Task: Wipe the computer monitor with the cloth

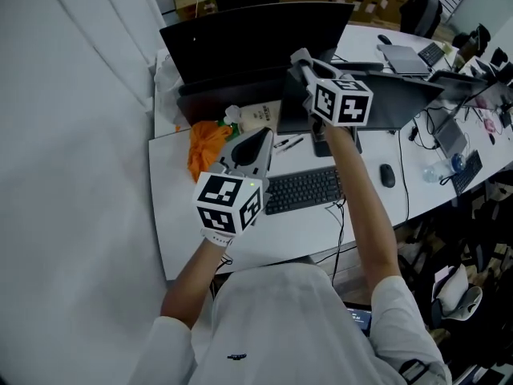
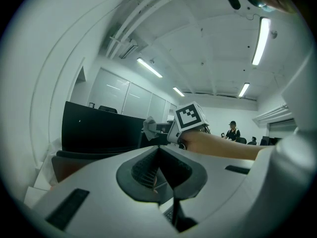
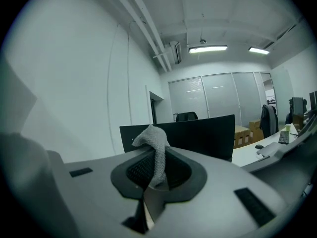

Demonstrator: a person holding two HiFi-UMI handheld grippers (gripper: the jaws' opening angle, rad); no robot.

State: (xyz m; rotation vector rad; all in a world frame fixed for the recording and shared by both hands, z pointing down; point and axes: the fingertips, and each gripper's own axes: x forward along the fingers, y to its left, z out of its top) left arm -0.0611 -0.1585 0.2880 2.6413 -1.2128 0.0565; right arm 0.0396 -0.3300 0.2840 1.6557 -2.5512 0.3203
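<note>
The black monitor stands at the back of the white desk, its screen dark. My right gripper is raised in front of the screen's lower right part, shut on a small grey cloth. In the right gripper view the cloth sticks up from between the jaws of the right gripper, with the monitor just beyond. My left gripper hovers lower, over the desk in front of the monitor. In the left gripper view the left gripper has its jaws together with nothing held.
An orange cloth and a spray bottle lie at the monitor's foot. A black keyboard and mouse sit at the desk's front. A second dark screen, a laptop and cables crowd the right.
</note>
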